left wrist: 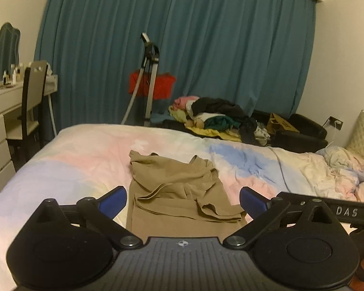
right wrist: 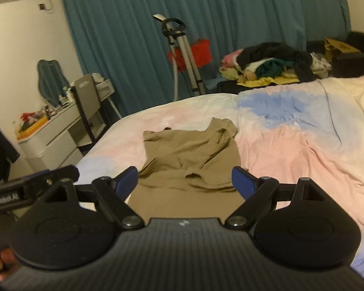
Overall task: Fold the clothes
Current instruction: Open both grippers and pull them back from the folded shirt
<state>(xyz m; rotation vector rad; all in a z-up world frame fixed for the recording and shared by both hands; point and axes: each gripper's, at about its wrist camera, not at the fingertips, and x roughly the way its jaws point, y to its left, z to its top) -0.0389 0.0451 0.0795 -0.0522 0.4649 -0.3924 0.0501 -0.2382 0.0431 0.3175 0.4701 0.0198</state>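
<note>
A tan shirt (left wrist: 182, 194) lies on the bed (left wrist: 60, 165), its sides and sleeves folded inward into a narrow strip. It also shows in the right wrist view (right wrist: 189, 160). My left gripper (left wrist: 183, 201) is open and empty, held above the shirt's near part. My right gripper (right wrist: 184, 180) is open and empty, also above the shirt's near part. The shirt's near hem is hidden under both gripper bodies.
The bed has a pastel pink, blue and white cover (right wrist: 303, 133). A pile of clothes (left wrist: 218, 116) lies on a black sofa beyond the bed. A garment steamer (left wrist: 149, 77) stands before the teal curtain. A white dresser and chair (left wrist: 31, 101) are at left.
</note>
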